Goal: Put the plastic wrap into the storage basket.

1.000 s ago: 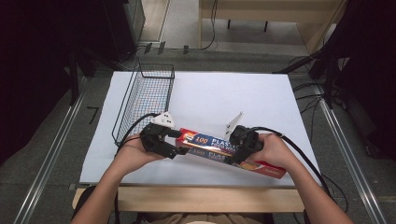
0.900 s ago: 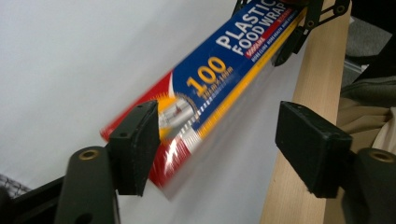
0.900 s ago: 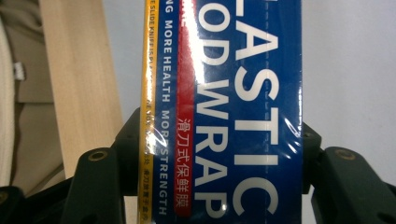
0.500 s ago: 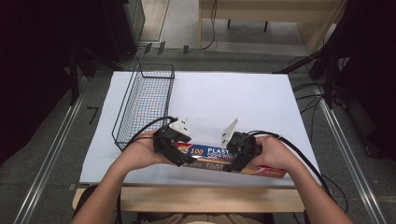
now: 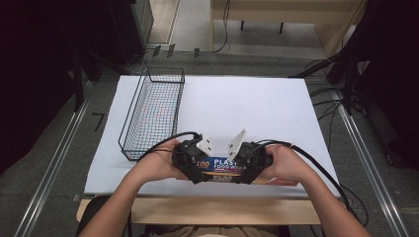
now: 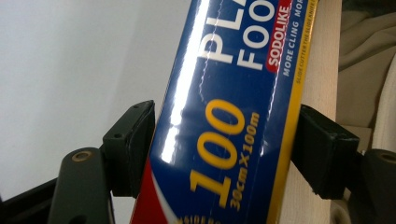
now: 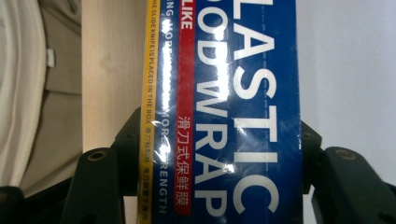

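Note:
A long blue, red and yellow plastic-wrap box (image 5: pixel 225 164) lies across the front edge of the white table (image 5: pixel 257 108). My left gripper (image 5: pixel 198 169) straddles the box near its "100" print (image 6: pixel 219 140). Its jaws have just been closing with the box between them, and both pads (image 6: pixel 133 140) now touch the box's long sides. My right gripper (image 5: pixel 243 170) is shut on the same box (image 7: pixel 243 112) a short way to the right, its pads (image 7: pixel 133 140) against both long sides. The two grippers sit close together.
A black wire basket (image 5: pixel 129 118) stands at the left of the table, just beyond my left hand. The wooden table edge (image 5: pixel 197 210) runs under the box. Cables trail from both grippers. Floor rails run along both sides.
My left gripper has slid right along the box toward the right gripper. The box has turned more level and come nearer the front edge.

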The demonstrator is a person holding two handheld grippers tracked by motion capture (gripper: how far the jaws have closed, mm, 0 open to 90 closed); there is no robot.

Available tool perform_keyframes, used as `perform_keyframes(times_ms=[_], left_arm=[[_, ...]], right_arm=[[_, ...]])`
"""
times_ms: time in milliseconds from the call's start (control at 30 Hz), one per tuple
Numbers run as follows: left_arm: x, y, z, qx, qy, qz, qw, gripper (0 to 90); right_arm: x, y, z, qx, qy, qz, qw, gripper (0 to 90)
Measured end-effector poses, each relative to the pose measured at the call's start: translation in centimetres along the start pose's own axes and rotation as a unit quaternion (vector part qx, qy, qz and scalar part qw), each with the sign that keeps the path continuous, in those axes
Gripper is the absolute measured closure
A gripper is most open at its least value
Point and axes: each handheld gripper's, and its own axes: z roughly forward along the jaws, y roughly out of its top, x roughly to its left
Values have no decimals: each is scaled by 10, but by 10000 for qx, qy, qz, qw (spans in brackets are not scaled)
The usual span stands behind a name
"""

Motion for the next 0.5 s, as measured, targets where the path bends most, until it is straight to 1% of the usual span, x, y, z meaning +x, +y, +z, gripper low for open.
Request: perform_keyframes(times_ms=[100, 167, 200, 267, 367, 400, 500], left_arm=[[-1, 2, 5, 50, -78, 33, 10000, 296], [-3, 3, 7, 12, -25, 103, 9999, 294], [-3, 3, 7, 21, -14, 130, 9999, 300], [-4, 3, 8, 34, -19, 155, 9999, 306], [-5, 4, 10, 51, -24, 178, 9998, 311], [-5, 4, 10, 81, -29, 178, 9998, 311], [-6, 3, 13, 82, -18, 196, 9998, 325]], right_arm=[[2, 2, -1, -81, -18, -69, 9999, 414], [2, 4, -2, -126, -37, -100, 9999, 414], [3, 5, -2, -125, -86, -122, 9998, 414], [4, 5, -2, -116, -99, -167, 9997, 415], [4, 5, 0, -119, -73, -173, 9998, 414], [5, 6, 1, -110, -82, -140, 9998, 414], [6, 6, 3, -107, -112, -170, 9997, 414]])
